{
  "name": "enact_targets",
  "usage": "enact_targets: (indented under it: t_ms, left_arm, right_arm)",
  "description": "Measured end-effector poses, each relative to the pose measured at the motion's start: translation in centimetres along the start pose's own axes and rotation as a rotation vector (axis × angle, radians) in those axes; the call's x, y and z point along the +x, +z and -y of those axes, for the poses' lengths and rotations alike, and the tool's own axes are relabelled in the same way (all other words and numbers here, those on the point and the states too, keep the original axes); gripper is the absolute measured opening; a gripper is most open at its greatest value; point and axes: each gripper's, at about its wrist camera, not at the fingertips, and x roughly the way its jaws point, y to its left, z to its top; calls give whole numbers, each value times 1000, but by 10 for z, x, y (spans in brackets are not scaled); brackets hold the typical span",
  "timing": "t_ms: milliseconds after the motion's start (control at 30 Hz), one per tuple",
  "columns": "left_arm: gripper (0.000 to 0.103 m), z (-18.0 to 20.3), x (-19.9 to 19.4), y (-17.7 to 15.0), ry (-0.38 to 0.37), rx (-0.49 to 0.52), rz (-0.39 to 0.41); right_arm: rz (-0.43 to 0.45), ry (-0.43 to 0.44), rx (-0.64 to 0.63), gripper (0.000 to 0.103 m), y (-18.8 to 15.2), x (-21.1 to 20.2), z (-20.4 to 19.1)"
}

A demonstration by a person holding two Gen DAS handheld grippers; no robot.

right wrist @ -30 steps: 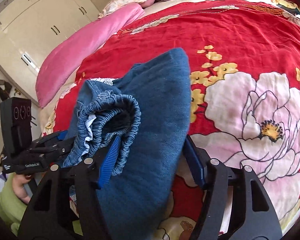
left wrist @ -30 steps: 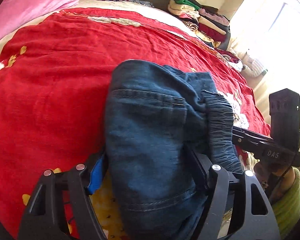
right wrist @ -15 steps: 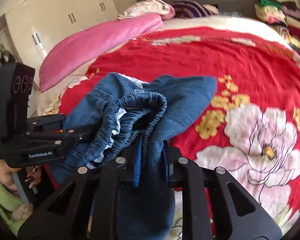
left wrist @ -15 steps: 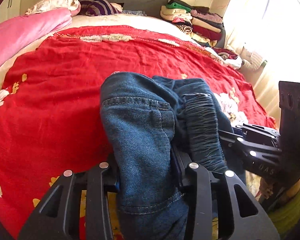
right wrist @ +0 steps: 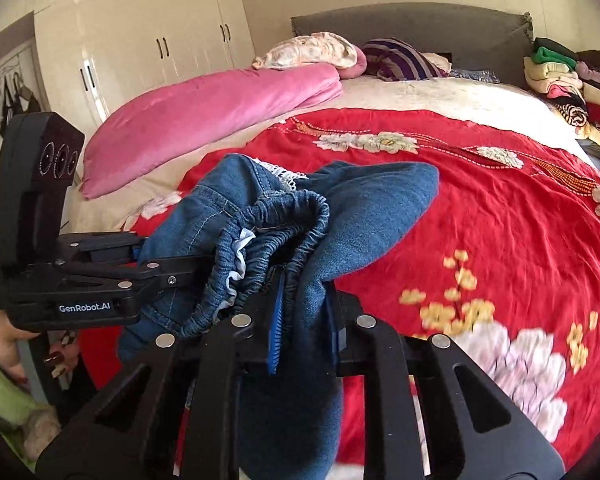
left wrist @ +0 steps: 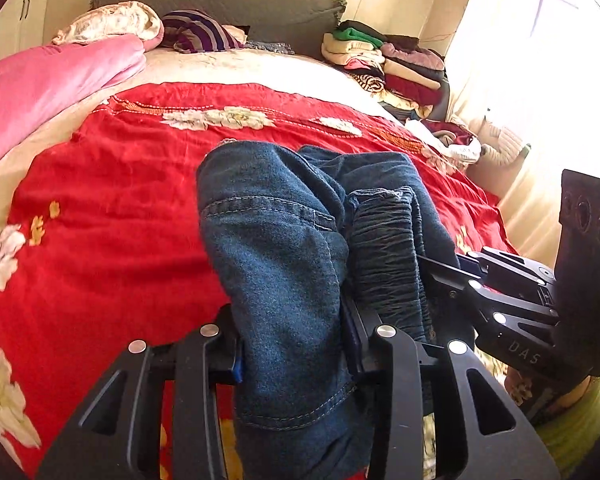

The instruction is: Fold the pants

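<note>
The pants are blue denim with an elastic waistband, bunched and lifted above the red flowered bedspread (left wrist: 108, 216). In the left wrist view my left gripper (left wrist: 292, 344) is shut on the pants (left wrist: 280, 248), pocket side up. My right gripper (left wrist: 452, 280) comes in from the right and holds the waistband edge. In the right wrist view my right gripper (right wrist: 304, 324) is shut on a fold of the pants (right wrist: 364, 208). My left gripper (right wrist: 188, 268) enters from the left, clamped on the waistband (right wrist: 276, 216).
A pink quilt (right wrist: 212, 108) lies along the bed's left side. Pillows (left wrist: 196, 32) sit by the grey headboard (right wrist: 412, 28). A stack of folded clothes (left wrist: 388, 64) stands at the far right corner. White wardrobes (right wrist: 140, 40) line the left wall.
Both grippers have closed on the pants, from wide open a second ago. Both have tilted up and lifted the pants, so the headboard and wardrobes now show.
</note>
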Motion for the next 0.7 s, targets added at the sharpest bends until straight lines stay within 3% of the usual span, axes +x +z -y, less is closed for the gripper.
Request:
enact_targets:
  t_ms: [333, 700]
  left_arm:
    - [35, -17, 24, 30, -9, -15, 6]
    - [35, -26, 41, 39, 9, -2, -4]
  right_arm:
    - [12, -29, 1, 11, 31, 23, 17]
    - [-7, -45, 6, 11, 38, 41, 20]
